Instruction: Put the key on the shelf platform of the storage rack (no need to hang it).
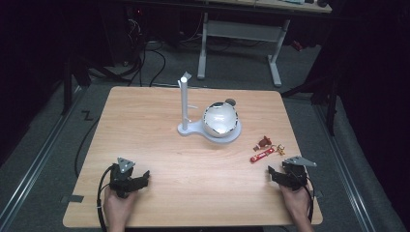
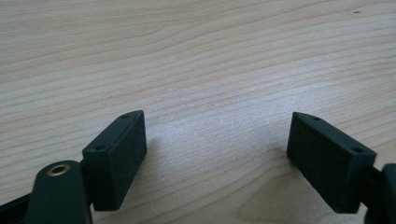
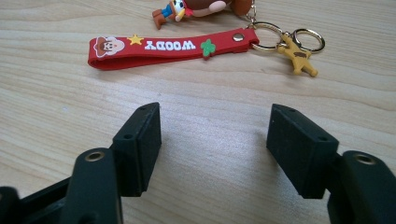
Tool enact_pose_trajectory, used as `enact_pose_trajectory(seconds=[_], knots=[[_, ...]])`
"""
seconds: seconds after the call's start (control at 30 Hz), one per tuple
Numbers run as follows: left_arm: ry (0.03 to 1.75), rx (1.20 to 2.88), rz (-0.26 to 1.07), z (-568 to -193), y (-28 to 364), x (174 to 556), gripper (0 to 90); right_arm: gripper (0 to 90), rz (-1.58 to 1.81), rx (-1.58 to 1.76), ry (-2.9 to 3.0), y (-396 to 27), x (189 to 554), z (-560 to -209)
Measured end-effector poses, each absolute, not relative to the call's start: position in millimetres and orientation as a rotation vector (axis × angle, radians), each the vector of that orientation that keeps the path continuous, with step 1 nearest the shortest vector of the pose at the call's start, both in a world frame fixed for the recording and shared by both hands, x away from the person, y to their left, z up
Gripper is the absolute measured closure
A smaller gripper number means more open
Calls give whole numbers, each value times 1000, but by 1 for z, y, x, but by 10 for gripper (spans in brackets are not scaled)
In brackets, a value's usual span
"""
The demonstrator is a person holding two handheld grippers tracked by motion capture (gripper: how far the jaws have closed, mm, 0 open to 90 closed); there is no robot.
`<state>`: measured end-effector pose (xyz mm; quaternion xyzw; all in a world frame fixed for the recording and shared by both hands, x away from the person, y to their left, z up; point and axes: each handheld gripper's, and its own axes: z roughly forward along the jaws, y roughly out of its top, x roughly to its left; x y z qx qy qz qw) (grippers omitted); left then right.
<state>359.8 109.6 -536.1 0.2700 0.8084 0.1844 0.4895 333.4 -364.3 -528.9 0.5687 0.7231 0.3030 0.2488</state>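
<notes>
High view — wooden table (image 1: 159, 145) — dark room, grey floor (image 1: 43, 145).

The left claw (image 1: 140, 178) sits at the lower left of the high view, held from below by the left hand (image 1: 117, 203), its 2 jaws spread wide and empty. The right claw (image 1: 274, 175) sits at the lower right, gripped by the right hand (image 1: 296, 202), jaws likewise parted with nothing between them. Both forearms enter from the bottom edge.
</notes>
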Motion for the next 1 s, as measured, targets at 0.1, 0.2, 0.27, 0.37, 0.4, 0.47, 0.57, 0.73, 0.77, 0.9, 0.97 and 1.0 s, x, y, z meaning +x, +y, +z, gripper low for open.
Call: enact_pose_trajectory(seconds=[0.1,0.2,0.27,0.37,0.4,0.47,0.57,0.73,0.77,0.9,0.97,1.0], knots=[[1964,655,448,-536,110,360,202,380,824,1549,1971,-364,333,-529],[1965,654,448,-536,109,360,202,420,820,1544,1973,-364,332,-528],[1965,654,449,-536,109,360,202,437,818,1547,1972,-364,332,-528],[1965,654,449,-536,109,360,202,463,820,1547,1972,-364,331,-527],[1965,654,448,-536,109,360,202,480,821,1548,1970,-364,331,-527],[1966,653,448,-536,109,360,202,501,827,1534,1964,-363,329,-527],[1965,653,449,-536,109,360,202,523,835,1545,1966,-362,329,-527],[1965,654,449,-536,109,360,202,533,871,1544,1966,-362,330,-521],[1965,654,449,-536,109,360,202,533,875,1542,1968,-362,330,-520],[1965,653,448,-536,109,360,201,537,893,1535,1971,-362,331,-517],[1966,652,448,-536,109,360,202,537,903,1540,1965,-362,332,-515],[1965,653,448,-536,109,360,202,537,908,1537,1964,-362,332,-514]])
